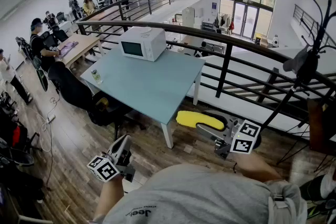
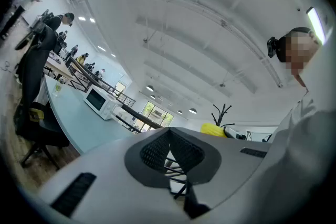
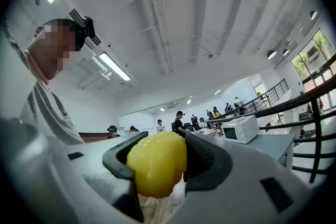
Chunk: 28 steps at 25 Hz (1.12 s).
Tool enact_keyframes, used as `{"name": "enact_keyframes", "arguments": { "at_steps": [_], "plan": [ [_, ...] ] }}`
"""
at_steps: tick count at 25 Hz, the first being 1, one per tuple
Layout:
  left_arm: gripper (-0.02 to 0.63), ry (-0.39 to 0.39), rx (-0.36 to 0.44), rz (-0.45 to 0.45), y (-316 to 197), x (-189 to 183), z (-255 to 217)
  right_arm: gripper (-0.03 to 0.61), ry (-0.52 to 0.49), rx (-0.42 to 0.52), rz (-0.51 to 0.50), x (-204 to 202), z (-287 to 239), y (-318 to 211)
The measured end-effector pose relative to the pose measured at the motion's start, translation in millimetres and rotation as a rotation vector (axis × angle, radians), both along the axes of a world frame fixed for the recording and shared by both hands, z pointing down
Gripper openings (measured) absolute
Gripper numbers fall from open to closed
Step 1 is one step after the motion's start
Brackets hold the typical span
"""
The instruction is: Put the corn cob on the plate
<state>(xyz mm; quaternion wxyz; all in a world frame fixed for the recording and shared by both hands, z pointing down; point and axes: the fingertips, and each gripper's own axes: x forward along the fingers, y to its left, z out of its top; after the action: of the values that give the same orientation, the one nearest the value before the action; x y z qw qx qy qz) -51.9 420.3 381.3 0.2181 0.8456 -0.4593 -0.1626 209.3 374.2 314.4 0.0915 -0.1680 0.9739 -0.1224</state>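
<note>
A yellow corn cob (image 1: pixel 198 119) hangs in the air to the right of the table, with my right gripper (image 1: pixel 211 127) shut on it. In the right gripper view the cob (image 3: pixel 156 162) fills the gap between both black pads (image 3: pixel 202 157). My left gripper (image 1: pixel 125 141) is low at the left over the wooden floor, held level. Its jaws meet at the tips in the left gripper view (image 2: pixel 169 136), and nothing is between them. That view also catches the corn cob (image 2: pixel 212 128) off to the right. No plate shows in any view.
A light blue table (image 1: pixel 152 84) stands ahead, bearing a white microwave (image 1: pixel 143 43) and a small bottle (image 1: pixel 95 76). A black chair (image 1: pixel 79 93) sits at its left. A dark railing (image 1: pixel 226 63) runs behind it, with a tripod (image 1: pixel 304 68) at the right. People sit at far desks.
</note>
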Motion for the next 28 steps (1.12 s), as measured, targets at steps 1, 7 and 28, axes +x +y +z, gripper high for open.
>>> {"name": "enact_keyframes", "arguments": {
  "at_steps": [1,7,28],
  "plan": [
    [0.008,0.001,0.000,-0.001,0,4,0,0.229,0.000,-0.003,-0.004,4,0,0],
    [0.008,0.009,-0.004,-0.008,-1,30,-2,0.230,0.000,-0.014,-0.021,27,-3,-2],
    [0.008,0.028,-0.049,-0.034,-6,92,6,0.230,0.015,-0.025,-0.088,69,8,-17]
  ]
}}
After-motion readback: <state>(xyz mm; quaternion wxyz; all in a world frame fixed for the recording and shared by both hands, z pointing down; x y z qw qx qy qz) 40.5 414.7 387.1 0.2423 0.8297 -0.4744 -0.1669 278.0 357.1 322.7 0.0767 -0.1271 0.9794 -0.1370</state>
